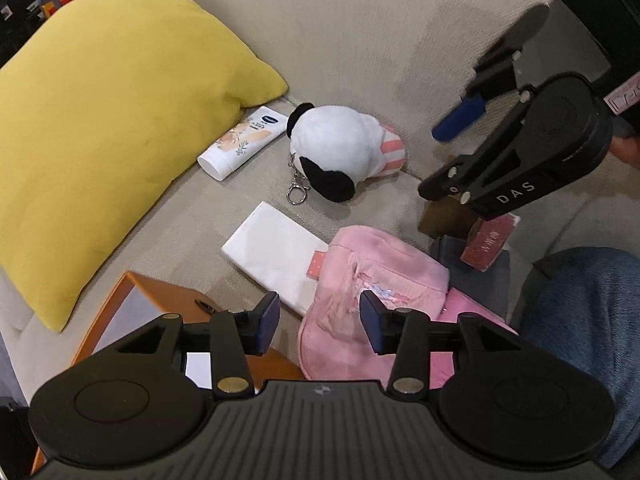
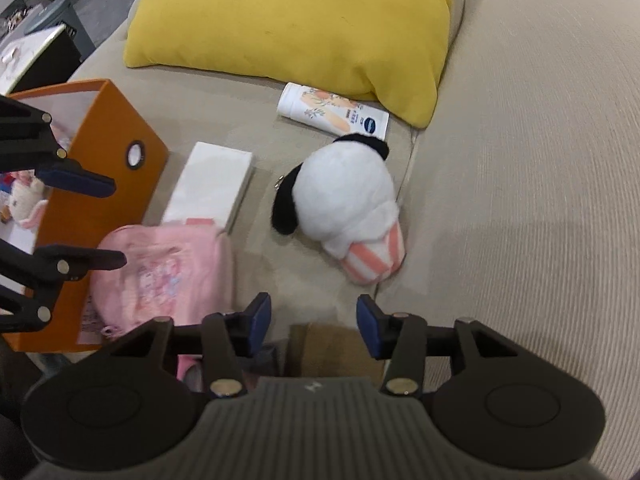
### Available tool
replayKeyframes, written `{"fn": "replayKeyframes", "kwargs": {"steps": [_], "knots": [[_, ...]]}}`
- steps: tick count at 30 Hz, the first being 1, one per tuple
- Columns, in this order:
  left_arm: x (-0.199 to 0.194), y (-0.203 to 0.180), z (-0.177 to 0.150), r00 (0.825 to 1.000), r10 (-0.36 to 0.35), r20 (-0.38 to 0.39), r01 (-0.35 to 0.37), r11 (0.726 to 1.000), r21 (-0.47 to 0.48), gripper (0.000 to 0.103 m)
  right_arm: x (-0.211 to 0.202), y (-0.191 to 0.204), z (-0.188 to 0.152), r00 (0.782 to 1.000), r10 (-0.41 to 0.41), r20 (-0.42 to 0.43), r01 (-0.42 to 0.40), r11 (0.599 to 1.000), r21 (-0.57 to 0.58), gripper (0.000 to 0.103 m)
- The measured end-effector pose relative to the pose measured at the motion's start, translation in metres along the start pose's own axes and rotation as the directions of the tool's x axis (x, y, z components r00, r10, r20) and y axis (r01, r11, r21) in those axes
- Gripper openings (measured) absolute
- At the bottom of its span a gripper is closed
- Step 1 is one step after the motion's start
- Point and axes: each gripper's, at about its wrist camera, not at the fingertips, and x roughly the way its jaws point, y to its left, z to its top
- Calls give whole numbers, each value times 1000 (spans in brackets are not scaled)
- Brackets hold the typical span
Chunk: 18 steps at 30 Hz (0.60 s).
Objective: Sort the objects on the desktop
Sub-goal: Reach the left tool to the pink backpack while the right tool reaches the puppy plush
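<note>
On the beige sofa lie a white plush dog (image 1: 334,148) (image 2: 344,196) with black ears and a keyring, a white lotion tube (image 1: 242,142) (image 2: 332,114), a white tissue pack (image 1: 276,258) (image 2: 210,186) and a pink hat (image 1: 372,292) (image 2: 164,272). An orange storage box (image 1: 132,312) (image 2: 108,184) stands at the left and holds small toys. My left gripper (image 1: 320,320) (image 2: 114,220) is open and empty, over the box edge and the pink hat. My right gripper (image 2: 314,320) (image 1: 448,120) is open and empty, near the plush dog.
A big yellow pillow (image 1: 104,128) (image 2: 296,24) leans on the sofa back, touching the lotion tube. A brown box (image 1: 448,216) (image 2: 336,348), a pink-red carton (image 1: 490,240) and a dark flat item (image 1: 476,272) lie under the right gripper. A knee in jeans (image 1: 580,328) is at the right.
</note>
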Motion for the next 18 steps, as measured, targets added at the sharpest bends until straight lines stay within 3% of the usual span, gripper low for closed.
{"fn": "replayKeyframes", "kwargs": {"steps": [13,18], "knots": [[46,7,16,992,-67,-110,68,998,13,59,46,7,33,995,-98,17,99,976,-192,60],[55,11,20,986,-114,-124,113,994,-16,59,62,8,39,989,-144,27,146,959,-243,71]]}}
